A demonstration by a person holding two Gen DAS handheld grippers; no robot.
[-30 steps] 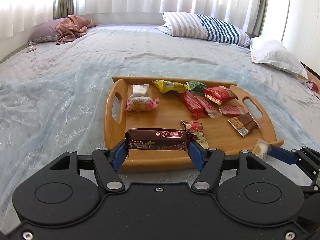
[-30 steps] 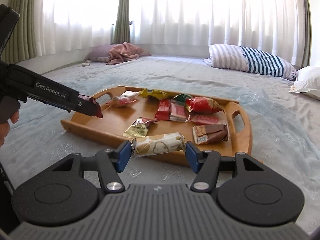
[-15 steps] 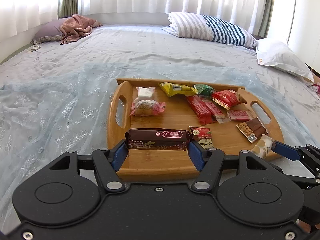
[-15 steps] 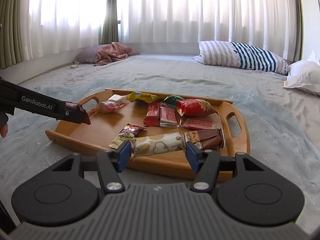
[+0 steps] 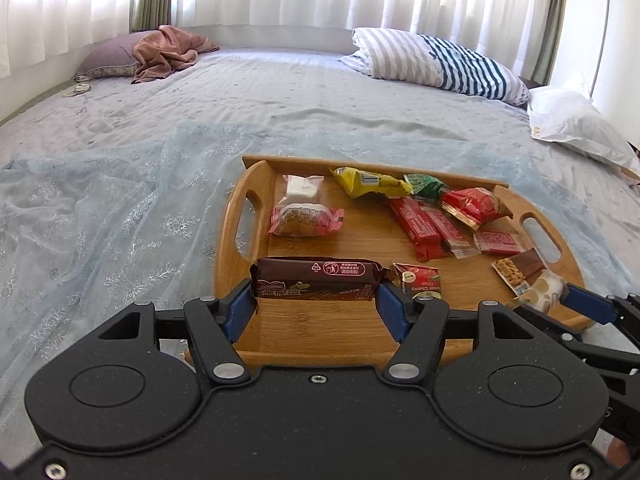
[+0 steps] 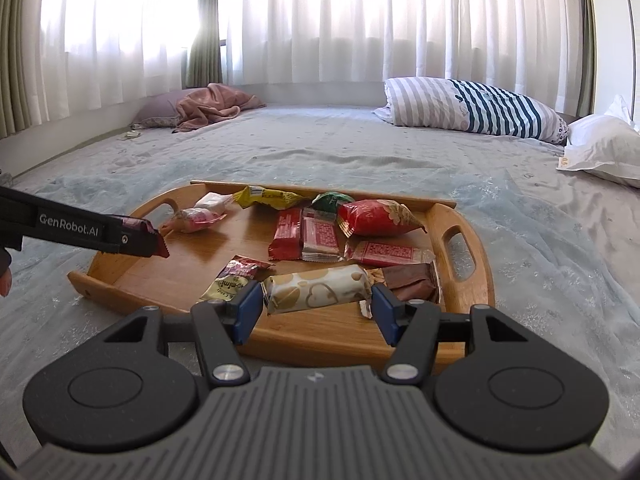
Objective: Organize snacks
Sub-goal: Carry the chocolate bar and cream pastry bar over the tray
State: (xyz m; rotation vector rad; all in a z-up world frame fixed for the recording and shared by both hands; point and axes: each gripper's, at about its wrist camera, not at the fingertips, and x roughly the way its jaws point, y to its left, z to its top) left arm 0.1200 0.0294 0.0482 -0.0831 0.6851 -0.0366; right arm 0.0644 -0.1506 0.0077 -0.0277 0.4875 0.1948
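Note:
A wooden tray [image 5: 320,332] with two handles lies on the bed and holds several wrapped snacks. My left gripper [image 5: 316,300] is shut on a dark brown chocolate bar [image 5: 316,280], held crosswise above the tray's near left part. My right gripper [image 6: 316,300] is shut on a white bar with gold hearts [image 6: 316,290], held over the tray's [image 6: 340,332] near edge. In the left wrist view the white bar [image 5: 538,290] shows at the right. The right wrist view has the left gripper [image 6: 152,238] at the left, holding the brown bar's end.
On the tray lie a pink bun packet [image 5: 306,220], a yellow packet [image 5: 370,182], red bars [image 5: 420,226], a red bag [image 6: 376,216] and a brown nut bar [image 5: 520,270]. A striped pillow [image 5: 436,64], a white pillow [image 5: 576,128] and a pink cloth [image 5: 168,50] lie far back on the bed.
Both grippers have moved in over the tray with their bars still held; the tray looks nearer and lower in both views.

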